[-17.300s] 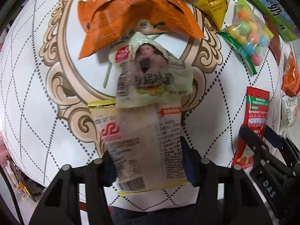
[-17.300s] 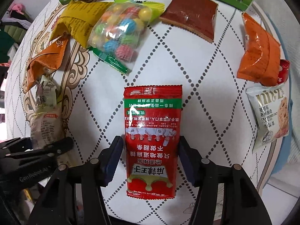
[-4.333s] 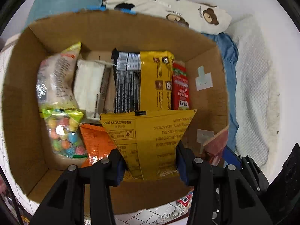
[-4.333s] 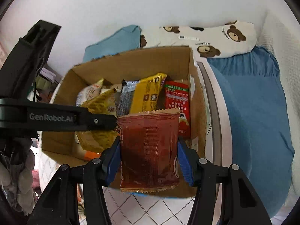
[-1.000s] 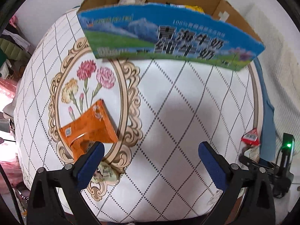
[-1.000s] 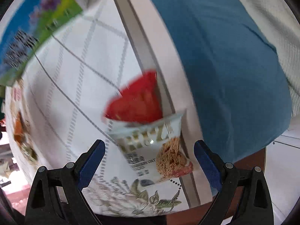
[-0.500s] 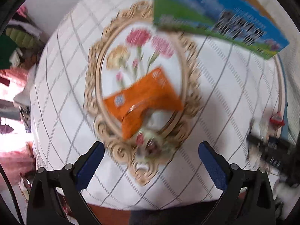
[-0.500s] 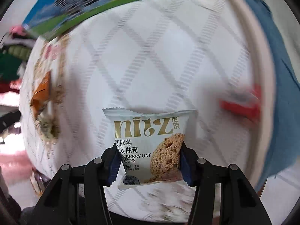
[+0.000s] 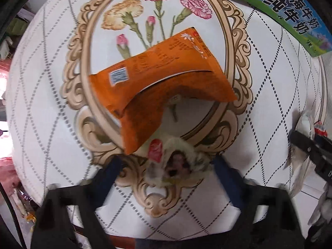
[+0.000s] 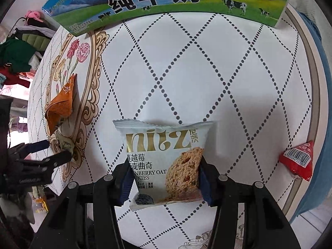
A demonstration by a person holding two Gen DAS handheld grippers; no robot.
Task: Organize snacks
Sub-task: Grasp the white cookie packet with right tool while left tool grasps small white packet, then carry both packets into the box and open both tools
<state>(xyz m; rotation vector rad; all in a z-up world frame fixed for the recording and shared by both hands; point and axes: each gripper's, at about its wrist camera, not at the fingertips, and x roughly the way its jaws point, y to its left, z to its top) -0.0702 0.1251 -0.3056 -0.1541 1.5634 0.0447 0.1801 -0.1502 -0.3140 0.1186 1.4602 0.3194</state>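
milk carton box (image 10: pixel 166 2) at top of frame, on the bench (image 10: pixel 238 72). orange packet (image 9: pixel 157 81) mid frame, overlapping the pale pouch (image 9: pixel 176 164). right gripper (image 10: pixel 164 178) clamped on cookie packet (image 10: pixel 164 157) by its lower half; it may swing or slip. left gripper (image 9: pixel 166 166) blurred, jaws either side of the pouch, can't tell if closed; could snag the orange packet. red packet (image 10: pixel 296 159) at bench edge, lower right, could fall.

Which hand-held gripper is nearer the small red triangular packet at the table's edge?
Right. The right hand-held gripper, shut on the cookie packet, is beside the red packet; the left hand-held gripper is across the table.
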